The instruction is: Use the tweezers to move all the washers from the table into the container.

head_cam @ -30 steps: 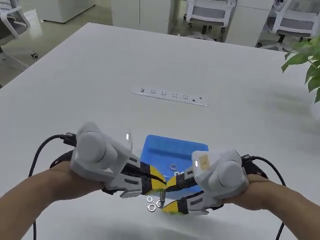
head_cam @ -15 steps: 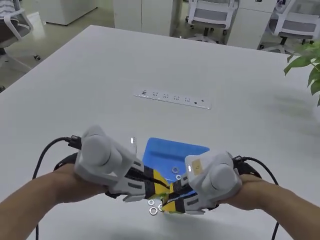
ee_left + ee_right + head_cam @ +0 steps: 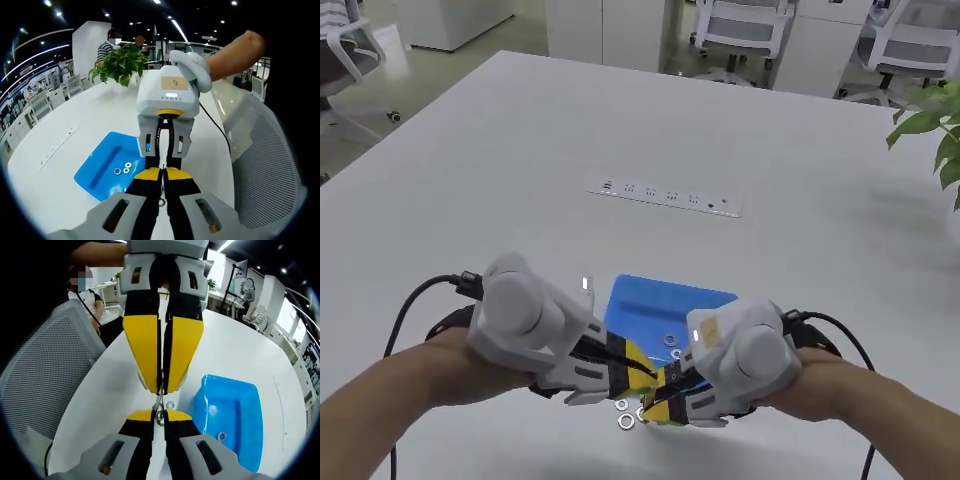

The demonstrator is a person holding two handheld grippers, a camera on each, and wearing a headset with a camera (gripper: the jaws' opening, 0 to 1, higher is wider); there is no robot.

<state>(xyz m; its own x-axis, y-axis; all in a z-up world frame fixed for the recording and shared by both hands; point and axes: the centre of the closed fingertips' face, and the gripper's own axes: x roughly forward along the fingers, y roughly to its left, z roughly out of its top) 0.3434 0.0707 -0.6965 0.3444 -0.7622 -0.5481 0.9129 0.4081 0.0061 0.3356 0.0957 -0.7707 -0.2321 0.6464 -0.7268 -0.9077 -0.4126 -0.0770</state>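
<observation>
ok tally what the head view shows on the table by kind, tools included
tools: 2, left tool and right tool
blue container: 1
power strip: 1
washers: 5, two in the container, three on the table
total: 9

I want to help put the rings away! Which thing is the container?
Find the big white table, then look at its near side, just beyond the left gripper and right gripper. The container lies there, a shallow tray with a few washers in it. It is the one bright blue thing among white and grey.
</observation>
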